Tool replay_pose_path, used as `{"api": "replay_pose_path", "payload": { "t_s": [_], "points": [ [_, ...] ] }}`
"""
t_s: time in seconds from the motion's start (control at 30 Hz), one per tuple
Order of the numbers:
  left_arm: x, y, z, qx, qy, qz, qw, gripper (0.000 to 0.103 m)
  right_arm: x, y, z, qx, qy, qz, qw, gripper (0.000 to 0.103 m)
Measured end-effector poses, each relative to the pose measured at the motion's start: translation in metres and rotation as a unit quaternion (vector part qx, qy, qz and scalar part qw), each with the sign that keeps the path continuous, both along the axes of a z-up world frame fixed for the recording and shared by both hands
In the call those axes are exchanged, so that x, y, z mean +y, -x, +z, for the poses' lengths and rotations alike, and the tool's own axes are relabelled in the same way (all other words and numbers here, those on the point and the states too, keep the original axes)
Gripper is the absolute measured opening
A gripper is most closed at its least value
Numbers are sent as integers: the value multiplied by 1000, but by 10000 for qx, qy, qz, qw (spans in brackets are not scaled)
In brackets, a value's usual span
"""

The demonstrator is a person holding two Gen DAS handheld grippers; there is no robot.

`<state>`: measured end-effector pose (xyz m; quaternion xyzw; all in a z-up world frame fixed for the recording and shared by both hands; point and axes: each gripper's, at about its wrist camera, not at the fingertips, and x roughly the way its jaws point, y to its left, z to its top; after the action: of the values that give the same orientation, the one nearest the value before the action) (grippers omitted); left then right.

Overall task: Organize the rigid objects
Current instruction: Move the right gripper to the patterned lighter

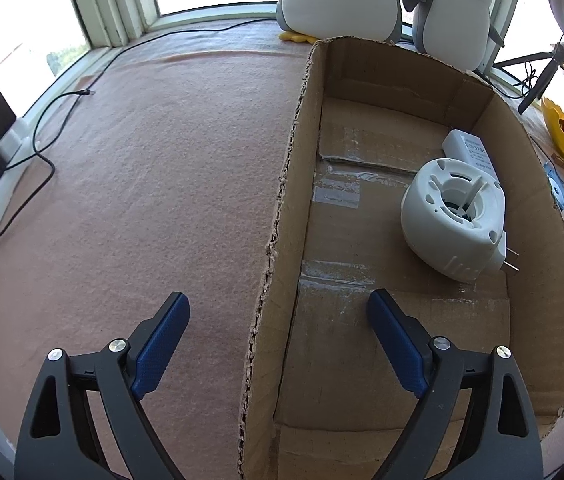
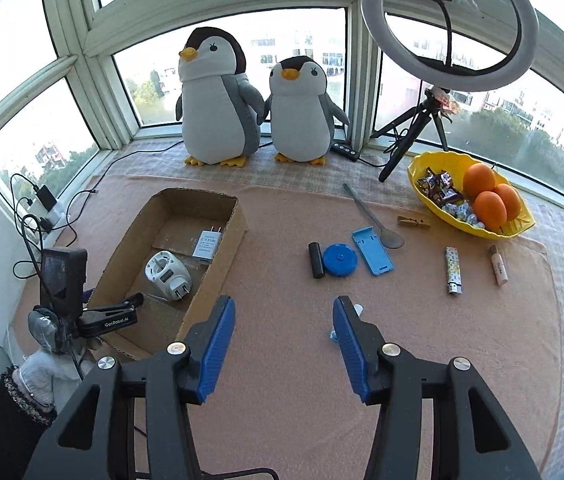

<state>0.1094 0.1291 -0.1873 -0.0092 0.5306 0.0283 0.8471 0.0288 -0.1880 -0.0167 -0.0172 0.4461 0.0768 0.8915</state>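
An open cardboard box holds a white plug-in device and a white charger. My left gripper hangs open over the box's near left wall, with nothing held. In the right wrist view the box lies at the left, and the left gripper is over its near end. My right gripper stands open and empty above the pink mat. Beyond it lie a black cylinder, a blue round tape measure, a blue stand, a spoon, a lighter and a small tube.
A yellow bowl of oranges and sweets sits at the back right, beside a clothespin. Two plush penguins and a ring light tripod stand by the window. Cables and chargers lie at the left. A small clear bottle peeks from behind my right finger.
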Motion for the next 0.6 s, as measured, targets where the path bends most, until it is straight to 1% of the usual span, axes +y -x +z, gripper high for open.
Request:
{"api": "replay_pose_path", "payload": {
  "t_s": [0.1,0.17,0.27,0.4,0.47,0.6],
  "points": [
    [-1,2,0,-33,-42,41,10000,93,-31,15,7,-125,-8,-195,9997,55],
    [-3,3,1,-44,-116,92,9999,93,-50,22,7,-117,-23,-242,9996,55],
    [-9,4,2,-56,-317,111,9994,93,-73,28,3,-95,93,-203,9997,55],
    [-14,5,4,-79,-516,214,9984,93,-92,35,-3,-104,223,13,9997,55],
    [-14,5,4,-78,-528,285,9982,93,-102,37,-6,-174,236,53,9996,55],
    [-9,3,3,23,-359,444,9984,93,-121,36,-15,-179,25,-72,9998,55]
  ]
}}
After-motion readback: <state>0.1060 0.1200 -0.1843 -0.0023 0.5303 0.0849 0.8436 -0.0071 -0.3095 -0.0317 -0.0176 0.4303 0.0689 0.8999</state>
